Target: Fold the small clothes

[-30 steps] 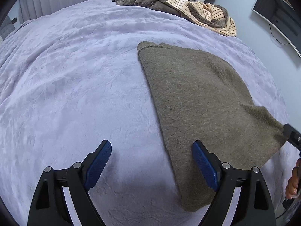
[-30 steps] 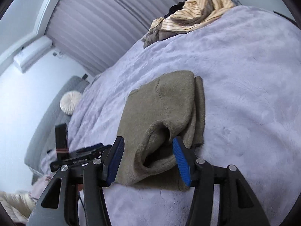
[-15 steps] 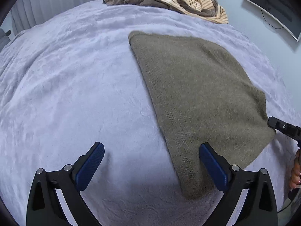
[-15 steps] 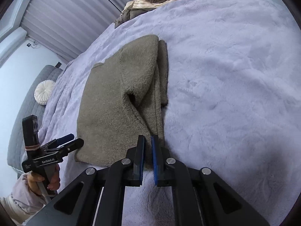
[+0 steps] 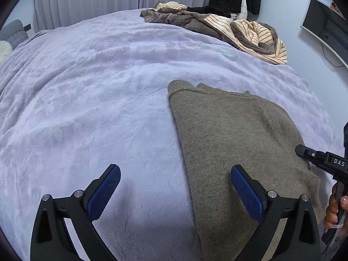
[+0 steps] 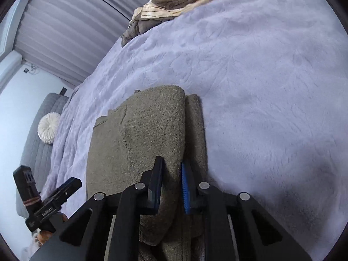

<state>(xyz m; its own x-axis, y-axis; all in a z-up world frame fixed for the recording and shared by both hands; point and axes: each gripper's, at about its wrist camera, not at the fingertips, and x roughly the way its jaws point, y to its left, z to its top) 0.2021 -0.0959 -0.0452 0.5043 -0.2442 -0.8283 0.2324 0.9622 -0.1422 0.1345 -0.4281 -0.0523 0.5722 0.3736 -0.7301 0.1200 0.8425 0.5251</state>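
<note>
Fold half-done: olive-brown knit garment (image 5: 235, 143) lies doubled on lavender plush bed (image 5: 97, 108), right gripper (image 6: 171, 187) pinching its near edge, left gripper (image 5: 176, 191) wide and empty, striped clothes pile (image 5: 250, 34) untouched.

Seen from the left wrist, the sweater (image 5: 235, 134) lies flat on the blanket (image 5: 97, 100), filling the frame from centre toward 4 o'clock. The clothes pile (image 5: 228, 30) sits on the blanket's far edge at 1 o'clock, well apart from the sweater. Curtains (image 5: 87, 0) stand behind the bed at 11 to 12 o'clock, and a screen (image 5: 326, 26) hangs on the wall at 2 o'clock. A round cushion (image 5: 4, 50) lies at 9 to 10 o'clock, off the bed's left side. From the right wrist, bare blanket lies right of the sweater, from 1 to 4 o'clock.
</note>
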